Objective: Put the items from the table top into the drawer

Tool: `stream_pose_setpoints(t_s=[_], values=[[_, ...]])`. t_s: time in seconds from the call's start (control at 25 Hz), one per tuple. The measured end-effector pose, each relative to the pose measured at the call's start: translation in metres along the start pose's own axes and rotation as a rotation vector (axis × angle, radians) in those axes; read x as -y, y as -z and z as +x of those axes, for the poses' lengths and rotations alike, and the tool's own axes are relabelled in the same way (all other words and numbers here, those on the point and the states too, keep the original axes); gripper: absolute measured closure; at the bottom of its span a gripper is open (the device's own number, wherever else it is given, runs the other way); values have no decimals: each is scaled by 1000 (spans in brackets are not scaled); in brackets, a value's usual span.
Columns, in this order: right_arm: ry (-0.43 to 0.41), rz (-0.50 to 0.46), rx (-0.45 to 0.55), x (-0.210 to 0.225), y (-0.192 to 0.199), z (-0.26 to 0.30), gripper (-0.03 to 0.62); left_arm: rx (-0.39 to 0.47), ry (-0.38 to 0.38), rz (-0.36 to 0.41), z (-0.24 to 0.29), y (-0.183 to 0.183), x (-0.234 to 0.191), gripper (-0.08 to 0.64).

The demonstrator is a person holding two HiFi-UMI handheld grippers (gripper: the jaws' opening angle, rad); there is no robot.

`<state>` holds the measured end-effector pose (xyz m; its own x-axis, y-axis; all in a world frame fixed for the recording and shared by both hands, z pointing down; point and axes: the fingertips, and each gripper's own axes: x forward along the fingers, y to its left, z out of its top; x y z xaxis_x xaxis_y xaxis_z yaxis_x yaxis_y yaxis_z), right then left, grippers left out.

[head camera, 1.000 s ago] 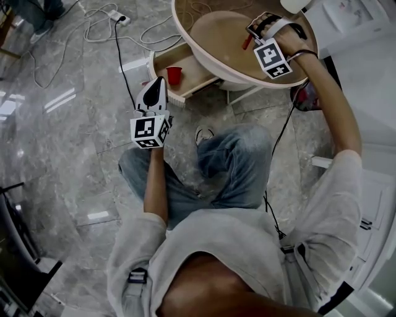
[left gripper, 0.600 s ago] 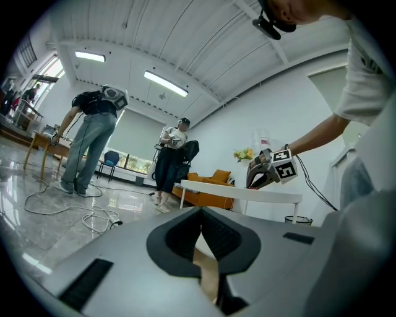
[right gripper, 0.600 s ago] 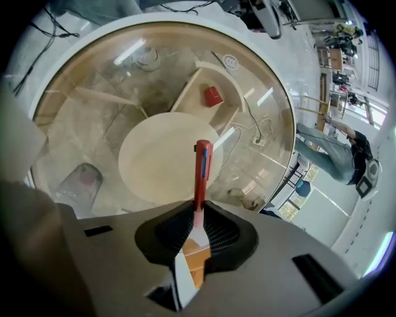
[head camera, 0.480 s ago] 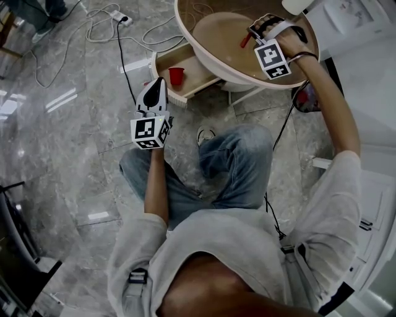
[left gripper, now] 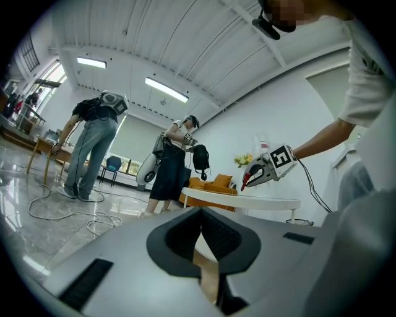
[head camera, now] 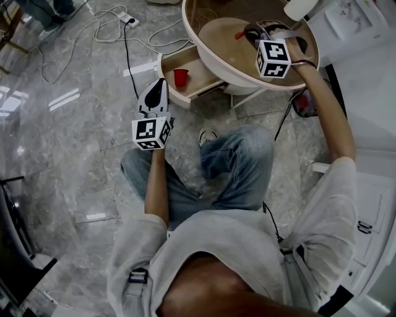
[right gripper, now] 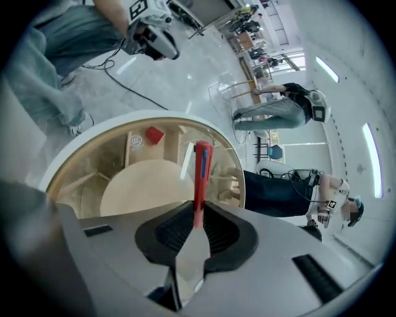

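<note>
Your right gripper (head camera: 250, 32) is hanging over the far side of the round table (right gripper: 80, 145), angled downward, and its jaws have just been closing. They are now pinching a red pen (right gripper: 201, 170) by one end. In the right gripper view the pads are pressing on the pen from both sides, and the rest of it is sticking out past the jaw tips. The pen carries a small blue mark near its free end. In the left gripper view the pen's free end is pointing down at the table top and seems to be hanging just clear of it.

Your left gripper (head camera: 159, 85) is sitting well apart from the right one, held level above the marble floor (head camera: 68, 142), just beside the front of the drawer (head camera: 199, 69). Its jaws are pressed together with nothing between them — the left gripper view shows the two pads meeting at the tip.

The drawer is standing pulled out from under the table's rim on your left side, and a red cup (head camera: 180, 77) is standing upright inside it, near the front. The rest of the drawer's wooden bottom is showing bare.

White cables (head camera: 74, 34) are trailing over the floor beyond the drawer, running to a power strip (head camera: 127, 18). You are crouching with your knees just below the table — your jeans (head camera: 238, 164) are filling the middle of the head view.
</note>
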<state>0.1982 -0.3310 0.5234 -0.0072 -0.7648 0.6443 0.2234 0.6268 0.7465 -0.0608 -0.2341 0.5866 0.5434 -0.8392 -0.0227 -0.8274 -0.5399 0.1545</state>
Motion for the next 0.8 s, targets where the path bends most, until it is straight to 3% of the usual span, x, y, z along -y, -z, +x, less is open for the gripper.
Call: stream_pose_setpoints(t_s=[0.24,0.6,0.8], values=[[46,199,144,17,-43,-19,525,18,-15,7,-13,-9,-2,545],[112,135,356,49,-154,-41,525,35,-82,28,-37,-24,-19,545],[114,86,497,56,-239,-40,525,29,-180,39,-69,-26,-52,545]])
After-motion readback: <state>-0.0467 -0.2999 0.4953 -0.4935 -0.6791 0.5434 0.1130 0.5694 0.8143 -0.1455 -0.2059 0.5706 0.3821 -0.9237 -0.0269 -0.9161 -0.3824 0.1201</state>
